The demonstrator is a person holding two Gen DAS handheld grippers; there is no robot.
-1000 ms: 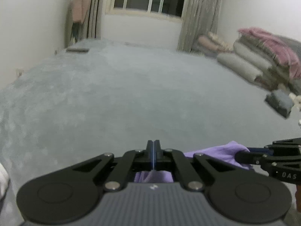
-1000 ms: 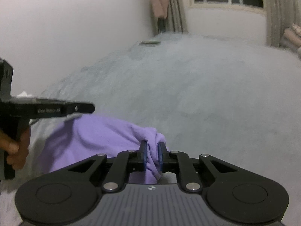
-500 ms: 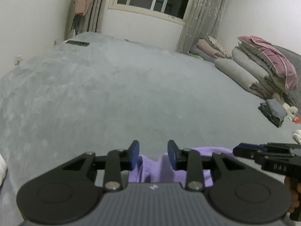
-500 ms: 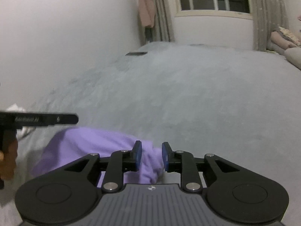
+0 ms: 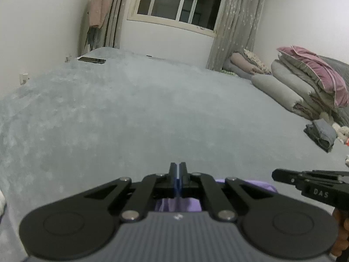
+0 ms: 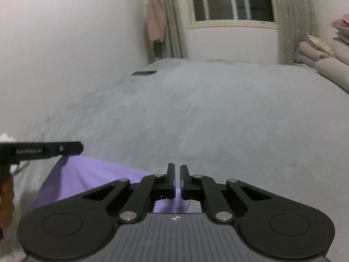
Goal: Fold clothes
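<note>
A purple garment (image 6: 82,176) hangs stretched between the two grippers, above the grey bed cover (image 5: 152,113). In the left wrist view only a strip of it (image 5: 174,205) shows under the fingers. My left gripper (image 5: 178,175) is shut on the garment's edge. My right gripper (image 6: 177,178) is shut on the garment, its blue pads a thin slit apart on the cloth. The left gripper shows at the left of the right wrist view (image 6: 41,150); the right gripper shows at the right of the left wrist view (image 5: 309,185).
Stacked grey and pink bedding (image 5: 305,83) lies along the right side. A small folded grey cloth (image 5: 320,135) and a soft toy (image 5: 342,131) lie before it. A dark flat phone-like object (image 5: 91,60) lies at the bed's far left. Window and curtains stand behind.
Half a second ago both grippers were open over the garment. Now both have shut on it and lifted it, and the cloth is pulled taut between them.
</note>
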